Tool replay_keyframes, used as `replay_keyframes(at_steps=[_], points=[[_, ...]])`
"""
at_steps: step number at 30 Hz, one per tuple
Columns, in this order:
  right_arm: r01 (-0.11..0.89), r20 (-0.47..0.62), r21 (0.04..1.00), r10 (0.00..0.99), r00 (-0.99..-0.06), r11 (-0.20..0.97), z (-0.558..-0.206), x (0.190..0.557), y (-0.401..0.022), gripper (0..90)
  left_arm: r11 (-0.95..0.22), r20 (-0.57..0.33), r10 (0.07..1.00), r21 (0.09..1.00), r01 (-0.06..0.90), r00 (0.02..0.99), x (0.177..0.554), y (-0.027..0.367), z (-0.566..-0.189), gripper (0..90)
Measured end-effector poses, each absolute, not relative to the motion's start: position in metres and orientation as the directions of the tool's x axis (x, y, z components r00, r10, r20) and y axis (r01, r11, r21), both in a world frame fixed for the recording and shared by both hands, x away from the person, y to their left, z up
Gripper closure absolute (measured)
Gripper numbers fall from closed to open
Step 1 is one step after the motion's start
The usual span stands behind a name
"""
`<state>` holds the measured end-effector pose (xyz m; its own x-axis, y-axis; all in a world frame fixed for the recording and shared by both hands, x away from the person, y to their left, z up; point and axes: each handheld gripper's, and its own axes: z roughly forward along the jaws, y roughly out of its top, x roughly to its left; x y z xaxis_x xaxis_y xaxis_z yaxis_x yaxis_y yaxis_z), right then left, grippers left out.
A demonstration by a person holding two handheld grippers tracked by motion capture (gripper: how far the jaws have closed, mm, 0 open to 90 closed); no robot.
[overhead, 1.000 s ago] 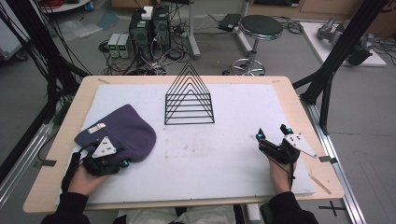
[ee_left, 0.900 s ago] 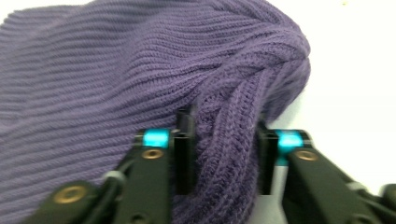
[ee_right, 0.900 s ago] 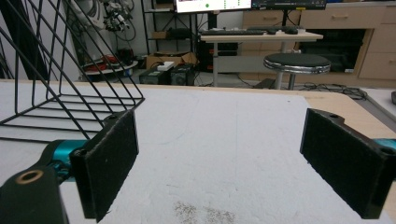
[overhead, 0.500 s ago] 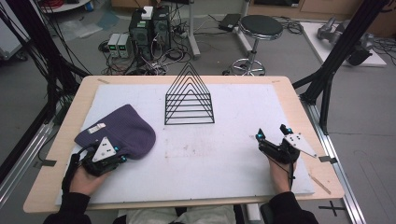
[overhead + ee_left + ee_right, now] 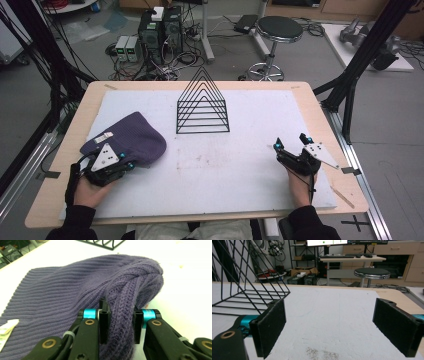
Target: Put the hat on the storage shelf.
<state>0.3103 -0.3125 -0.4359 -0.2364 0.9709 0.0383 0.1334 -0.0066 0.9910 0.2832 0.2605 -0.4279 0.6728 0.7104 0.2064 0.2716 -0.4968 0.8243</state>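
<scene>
Left gripper view: left tool (image 5: pixel 118 323) pinches a fold of the purple beanie (image 5: pixel 75 297); right tool (image 5: pixel 292 146) gapes wide, empty

Bright even light, soft shadows, slight blur.

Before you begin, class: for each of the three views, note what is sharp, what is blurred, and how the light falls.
High view: even overhead light, soft shadows, slightly soft overall. Left gripper view: the hat's knit is crisp between the jaws, while the rack at the top edge blurs. Right gripper view: the pads and white mat are fairly sharp, with no glare; the stool beyond is softer.
</scene>
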Motion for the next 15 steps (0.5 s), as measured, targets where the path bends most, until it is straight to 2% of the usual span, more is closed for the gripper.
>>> replay_keyframes(at_steps=[10, 15], points=[[0.134, 0.044, 0.991, 0.971, -0.236, -0.012, -0.436, 0.31, -0.313, 10.7, -0.479, 0.234, 0.719, 0.849, 0.223, 0.654, 0.281, 0.252, -0.412, 75.7], [0.132, 0.053, 0.991, 0.971, -0.234, -0.022, -0.436, 0.309, -0.315, 10.7, -0.443, 0.213, 0.729, 0.872, 0.21, 0.651, 0.281, 0.253, -0.402, 75.8]])
